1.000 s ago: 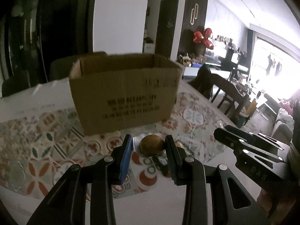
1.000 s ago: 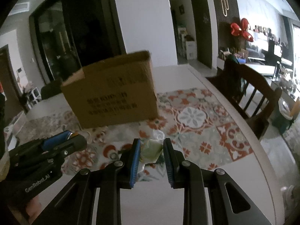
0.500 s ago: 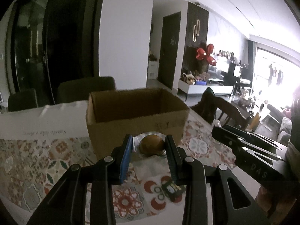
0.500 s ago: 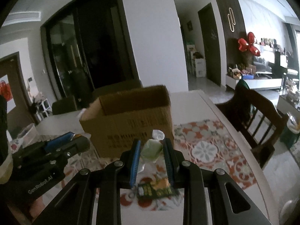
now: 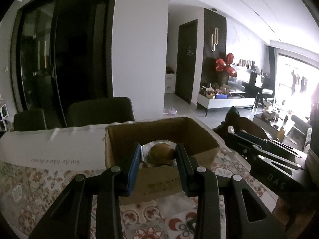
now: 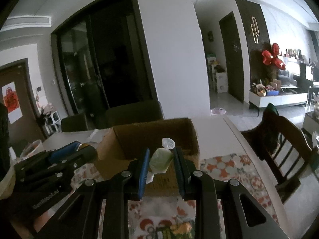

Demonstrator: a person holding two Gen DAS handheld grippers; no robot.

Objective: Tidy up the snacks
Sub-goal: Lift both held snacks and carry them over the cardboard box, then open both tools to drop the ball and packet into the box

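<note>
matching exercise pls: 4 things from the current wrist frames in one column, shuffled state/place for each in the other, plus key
Things:
1. brown wrapped snack
2. green wrapped snack
3. cardboard box
4. wooden chair

States/places:
A. open at the top, on the patterned tablecloth
B. beside the table, to the right
C. held in the left gripper
D. held in the right gripper

Pairs: 1-C, 2-D, 3-A, 4-B
</note>
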